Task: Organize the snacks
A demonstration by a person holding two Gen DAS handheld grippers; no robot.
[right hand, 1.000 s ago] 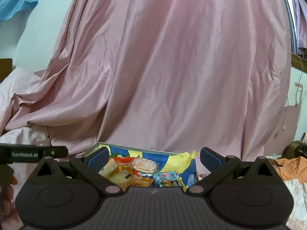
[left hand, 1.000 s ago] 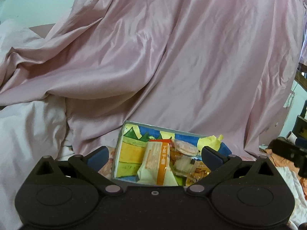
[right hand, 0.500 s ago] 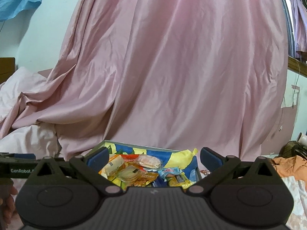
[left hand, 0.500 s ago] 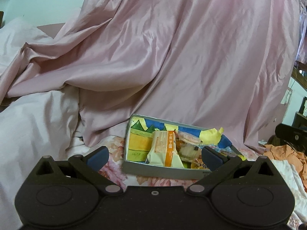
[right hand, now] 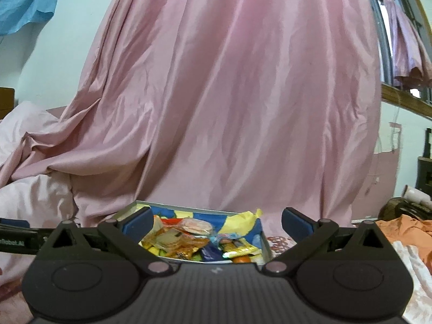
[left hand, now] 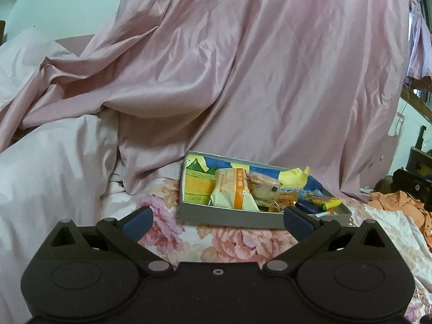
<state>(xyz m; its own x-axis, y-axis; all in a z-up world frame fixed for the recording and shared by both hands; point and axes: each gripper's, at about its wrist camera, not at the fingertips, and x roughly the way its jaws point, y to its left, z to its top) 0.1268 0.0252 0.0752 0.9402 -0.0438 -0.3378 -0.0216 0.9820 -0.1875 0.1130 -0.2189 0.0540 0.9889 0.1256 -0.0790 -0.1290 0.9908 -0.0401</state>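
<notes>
A shallow grey box (left hand: 232, 218) with a colourful lining sits on the flowered bedsheet and holds several wrapped snacks. A cream and orange packet (left hand: 232, 190) leans at its left, with a round biscuit pack (left hand: 263, 180) behind it. My left gripper (left hand: 217, 220) is open and empty, a little in front of the box. My right gripper (right hand: 216, 222) is open and empty, just in front of the same box (right hand: 266, 244), where small packets (right hand: 186, 244) show between the fingers.
A large pink satin sheet (left hand: 243, 81) drapes behind the box. A pale duvet (left hand: 48, 167) is heaped at the left. Orange cloth (left hand: 399, 202) lies at the right. The other gripper (left hand: 410, 183) shows at the right edge of the left wrist view.
Both grippers have drawn back from the box, the left one more so. More of the flowered sheet shows before the box. Both stay open and empty.
</notes>
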